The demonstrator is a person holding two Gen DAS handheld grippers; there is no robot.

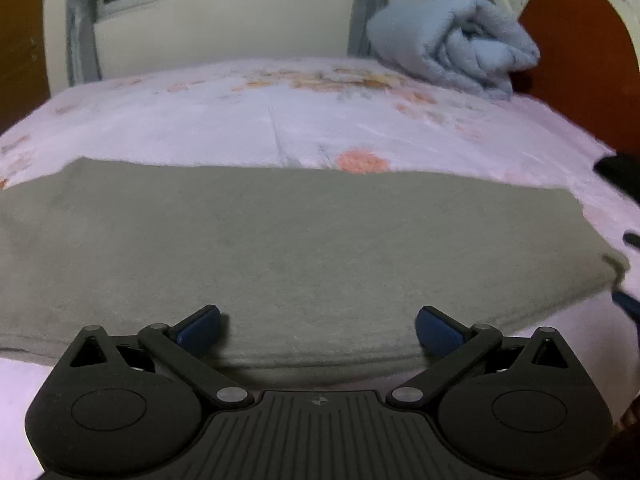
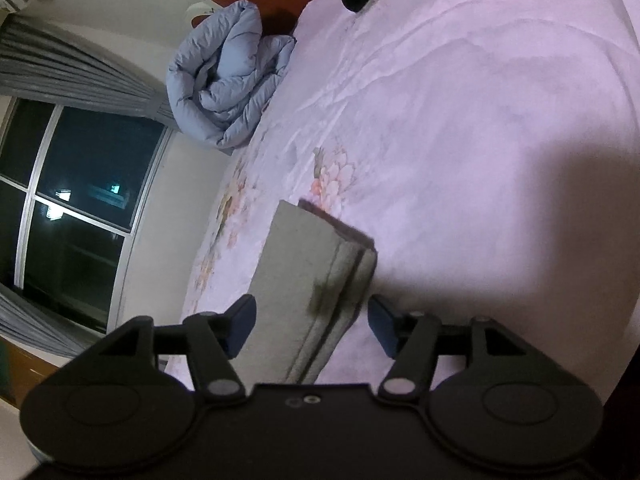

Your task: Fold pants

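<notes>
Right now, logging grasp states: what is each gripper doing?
Left gripper: open, holding nothing, over the folded grey pants.
Right gripper: open, straddling the pants' end, gripping nothing.

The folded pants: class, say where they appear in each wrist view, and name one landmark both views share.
Left wrist view: the pants fill the middle as a wide grey-green band across the bed, just beyond the open left gripper.
Right wrist view: the pants sit at lower centre, seen end-on, layered edges showing, between the fingers of the open right gripper.
Shared landmark: the rolled blue quilt by the headboard.
</notes>
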